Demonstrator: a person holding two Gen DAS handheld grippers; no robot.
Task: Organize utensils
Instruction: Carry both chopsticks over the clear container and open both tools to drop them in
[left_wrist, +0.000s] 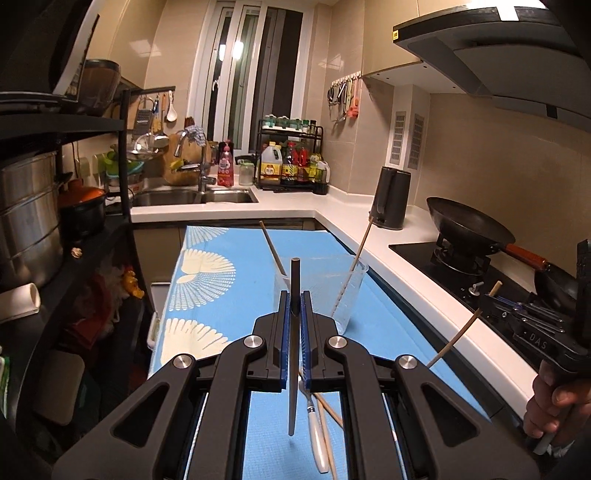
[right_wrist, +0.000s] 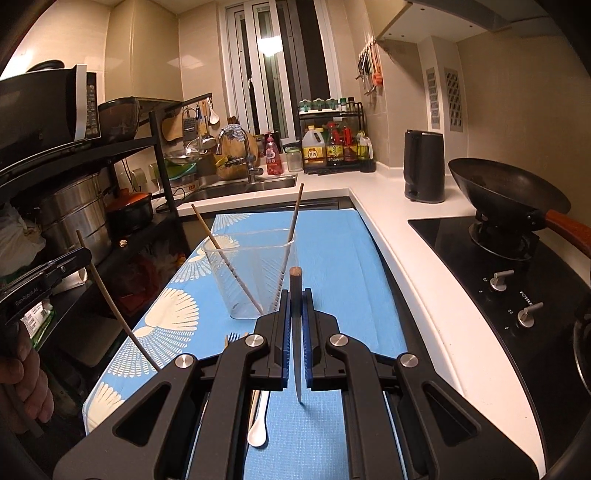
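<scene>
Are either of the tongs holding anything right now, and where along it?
Yes, both. The left tongs clamp a chopstick just below its blunt top end; the right tongs clamp another chopstick likewise.

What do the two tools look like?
Both are black plastic. The left tool and the right tool each have blue pads, round silver bolts and triangle-shaped holes. White letters are printed on their bodies. A bare hand holds the right one's handle.

Warm, dimmish indoor light; bright glare spots on the window (right_wrist: 271, 48); sharp throughout, strongly bowed fisheye edges, dark vignetted corners, deep shelf shadows.
</scene>
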